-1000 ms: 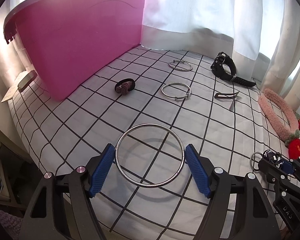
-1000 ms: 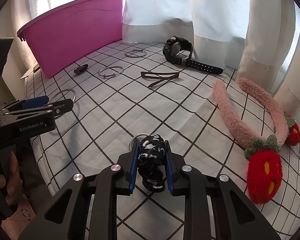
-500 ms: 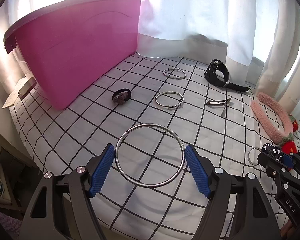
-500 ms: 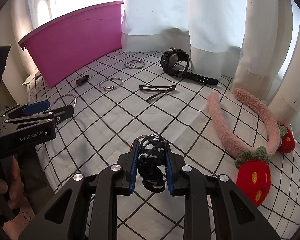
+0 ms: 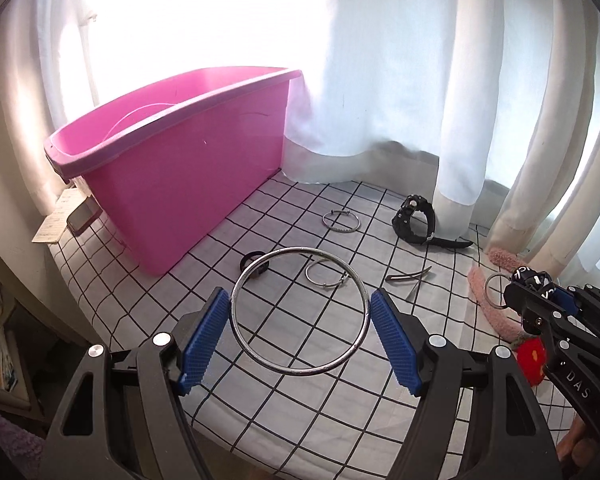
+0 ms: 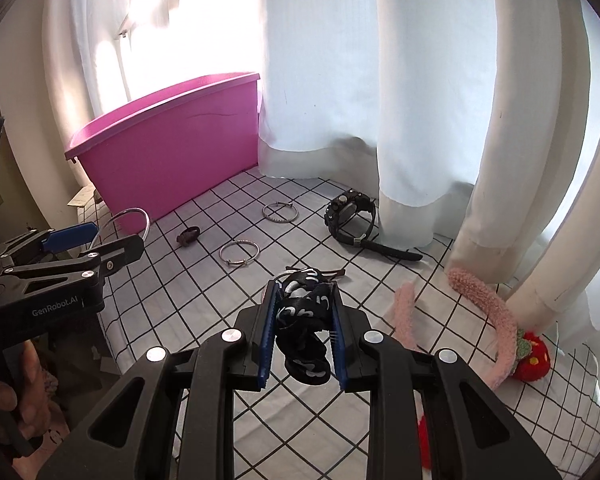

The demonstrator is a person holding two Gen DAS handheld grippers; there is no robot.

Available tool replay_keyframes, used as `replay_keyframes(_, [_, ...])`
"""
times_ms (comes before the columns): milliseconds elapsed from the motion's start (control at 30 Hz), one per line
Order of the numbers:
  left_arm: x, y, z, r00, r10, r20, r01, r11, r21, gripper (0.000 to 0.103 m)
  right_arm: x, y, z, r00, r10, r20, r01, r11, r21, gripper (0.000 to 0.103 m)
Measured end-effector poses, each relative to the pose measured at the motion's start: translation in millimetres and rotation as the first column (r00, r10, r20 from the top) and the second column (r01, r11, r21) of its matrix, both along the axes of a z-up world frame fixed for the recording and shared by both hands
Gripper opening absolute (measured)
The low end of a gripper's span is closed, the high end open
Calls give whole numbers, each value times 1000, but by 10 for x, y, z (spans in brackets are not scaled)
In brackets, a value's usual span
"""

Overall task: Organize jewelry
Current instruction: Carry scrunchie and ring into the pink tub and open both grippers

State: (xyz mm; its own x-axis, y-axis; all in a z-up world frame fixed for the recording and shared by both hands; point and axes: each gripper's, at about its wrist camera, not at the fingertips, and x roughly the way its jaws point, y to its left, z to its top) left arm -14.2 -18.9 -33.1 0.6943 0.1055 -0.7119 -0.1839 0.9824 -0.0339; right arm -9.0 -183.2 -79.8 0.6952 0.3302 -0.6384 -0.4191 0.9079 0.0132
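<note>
My left gripper (image 5: 300, 340) is shut on a large silver ring (image 5: 300, 370), held flat above the checked cloth; it also shows in the right wrist view (image 6: 138, 216). My right gripper (image 6: 302, 332) is shut on a black-and-white patterned strap (image 6: 302, 316) with a small metal ring (image 5: 496, 286), also lifted. A pink tub (image 5: 180, 176) stands at the back left. Two thin silver bangles (image 5: 326, 274) (image 5: 342, 222), a dark hair tie (image 5: 256, 266), a black watch (image 5: 416, 224) and a thin dark hair clip (image 5: 408, 278) lie on the cloth.
A pink fuzzy headband (image 6: 488, 300) with red strawberry ornaments (image 6: 534, 362) lies at the right by the white curtains (image 6: 340, 80). A phone (image 5: 82, 216) and a paper tag lie left of the tub. The cloth's near edge (image 5: 140, 336) drops off at the lower left.
Both grippers have risen and drawn back from the cloth, each keeping its load. The tub's open top has come into view.
</note>
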Motion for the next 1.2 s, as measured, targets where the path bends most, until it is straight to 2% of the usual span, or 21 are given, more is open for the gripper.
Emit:
replay_keyframes(333, [136, 184, 820, 993, 10, 119, -9, 1000, -11, 71, 289, 264, 747, 993, 66, 96, -70, 997, 38, 23])
replay_keyframes(433, [257, 375, 1033, 987, 3, 160, -3, 1000, 1, 71, 427, 443, 914, 991, 60, 118, -66, 997, 47, 23])
replay_keyframes(533, [430, 637, 1196, 985, -14, 170, 16, 1000, -10, 71, 617, 649, 1071, 992, 59, 113, -69, 993, 90, 23])
replay_keyframes(633, [586, 953, 1311, 981, -7, 194, 5, 1000, 12, 71, 809, 929, 1216, 990, 72, 123, -86, 991, 105, 23])
replay_keyframes(900, [983, 1887, 1287, 987, 73, 145, -77, 997, 22, 71, 1358, 1890, 1468, 981, 167, 99, -179, 976, 124, 23])
replay_keyframes(1200, [1353, 2563, 984, 987, 158, 39, -157, 987, -22, 71, 2011, 2626, 1336, 971, 239, -27, -236, 969, 79, 23])
